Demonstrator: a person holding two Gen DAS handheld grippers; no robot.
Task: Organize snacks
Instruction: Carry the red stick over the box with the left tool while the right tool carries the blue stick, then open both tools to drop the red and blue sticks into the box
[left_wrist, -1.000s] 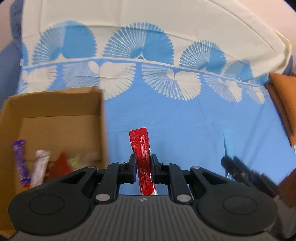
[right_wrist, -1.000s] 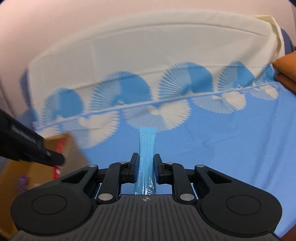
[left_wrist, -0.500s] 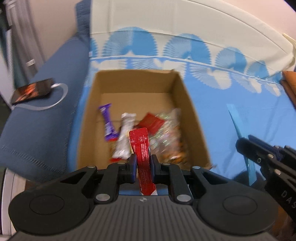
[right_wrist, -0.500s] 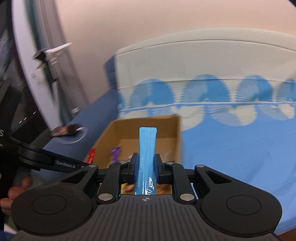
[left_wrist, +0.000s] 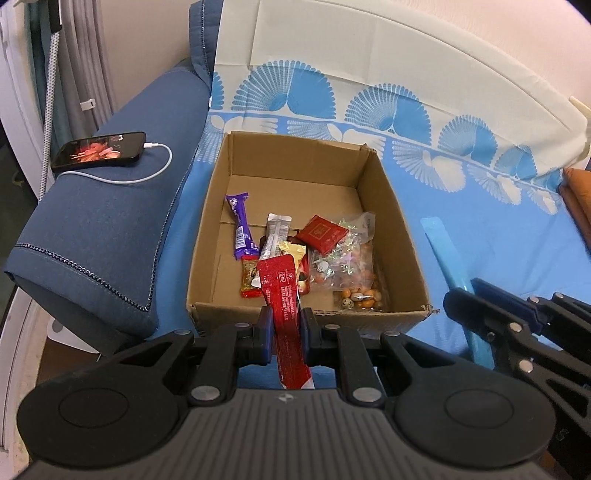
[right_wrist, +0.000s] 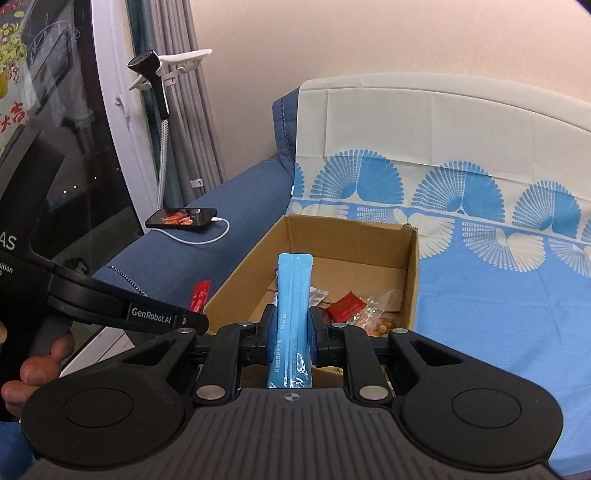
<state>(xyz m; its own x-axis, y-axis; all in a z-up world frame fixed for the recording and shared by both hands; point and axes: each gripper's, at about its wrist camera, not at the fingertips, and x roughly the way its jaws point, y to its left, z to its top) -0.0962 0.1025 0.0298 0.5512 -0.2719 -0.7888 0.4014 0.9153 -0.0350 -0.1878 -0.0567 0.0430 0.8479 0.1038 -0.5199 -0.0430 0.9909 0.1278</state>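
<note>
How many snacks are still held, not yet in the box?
2. A red sachet is clamped in the left gripper near the box. A blue stick pack is clamped in the right gripper. More could lie outside both views.

My left claw (left_wrist: 283, 325) now looks down into the box (left_wrist: 402, 236), which a second ago sat off to my left with open blue cloth ahead; the snacks inside, blurred half a second ago, read sharp, and the box's near wall now lies just ahead of my fingertips. My right claw (right_wrist: 291, 334) has swung left too: the box (right_wrist: 412, 273) now sits straight ahead of it, where a second ago only its corner showed at far left. The phone (right_wrist: 181, 218) on the armrest has come into view of both claws.
</note>
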